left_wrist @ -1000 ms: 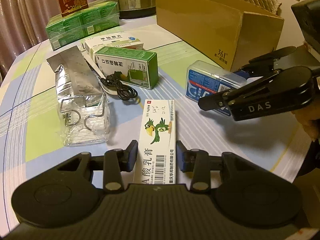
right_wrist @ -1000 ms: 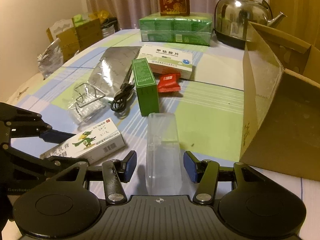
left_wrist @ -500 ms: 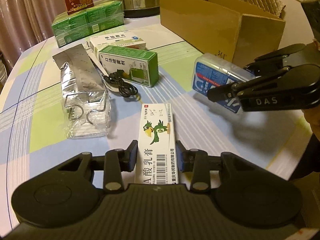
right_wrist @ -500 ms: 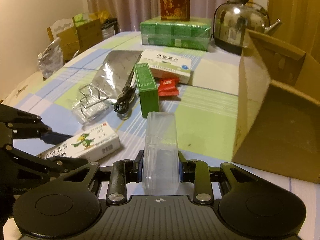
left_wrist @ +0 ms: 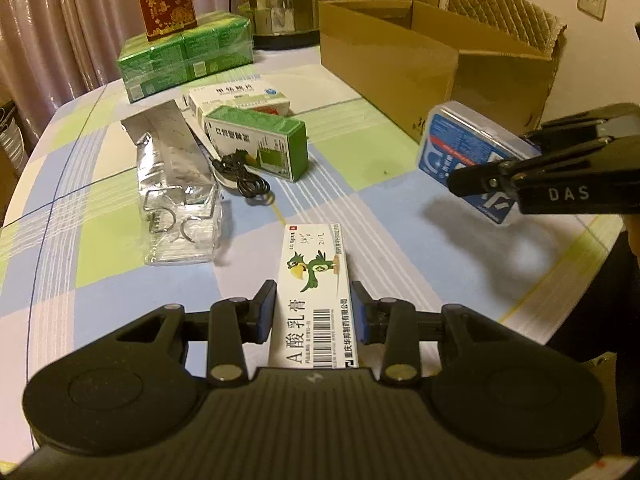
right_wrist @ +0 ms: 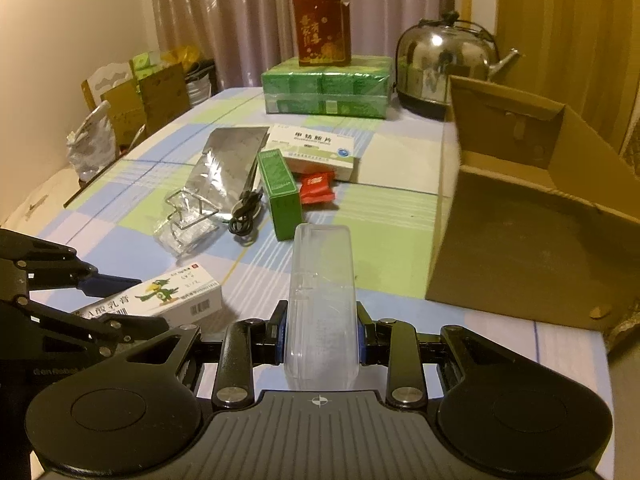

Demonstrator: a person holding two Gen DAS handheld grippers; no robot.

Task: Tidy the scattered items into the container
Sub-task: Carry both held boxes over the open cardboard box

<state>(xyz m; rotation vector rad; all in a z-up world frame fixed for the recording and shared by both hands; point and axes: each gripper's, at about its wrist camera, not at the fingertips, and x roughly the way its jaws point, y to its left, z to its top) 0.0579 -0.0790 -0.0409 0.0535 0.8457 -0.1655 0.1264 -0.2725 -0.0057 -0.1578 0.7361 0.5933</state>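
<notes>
My left gripper (left_wrist: 314,312) is shut on a white ointment carton with a green parrot (left_wrist: 316,276), holding it just above the checked tablecloth. From the right wrist view the same carton (right_wrist: 172,296) sticks out of the left gripper (right_wrist: 146,304) at the lower left. My right gripper (right_wrist: 320,328) is shut on a clear plastic case (right_wrist: 322,300), pads pressed against its sides. In the left wrist view this case (left_wrist: 460,148) shows a blue label and hangs in the air before the open cardboard box (left_wrist: 400,60). That box (right_wrist: 520,240) lies to the right of the case.
On the table lie a green carton (left_wrist: 256,144), a white medicine box (left_wrist: 236,98), a silver foil pouch (left_wrist: 164,140), a clear bag with metal clips (left_wrist: 180,224), a black cable (left_wrist: 244,180) and a red packet (right_wrist: 316,188). Behind stand green packs (right_wrist: 326,92), a red box (right_wrist: 322,28) and a kettle (right_wrist: 444,64).
The right jaws, open around the clear case a second ago, have shut on it and lifted it off the table. The left gripper has risen with the parrot carton.
</notes>
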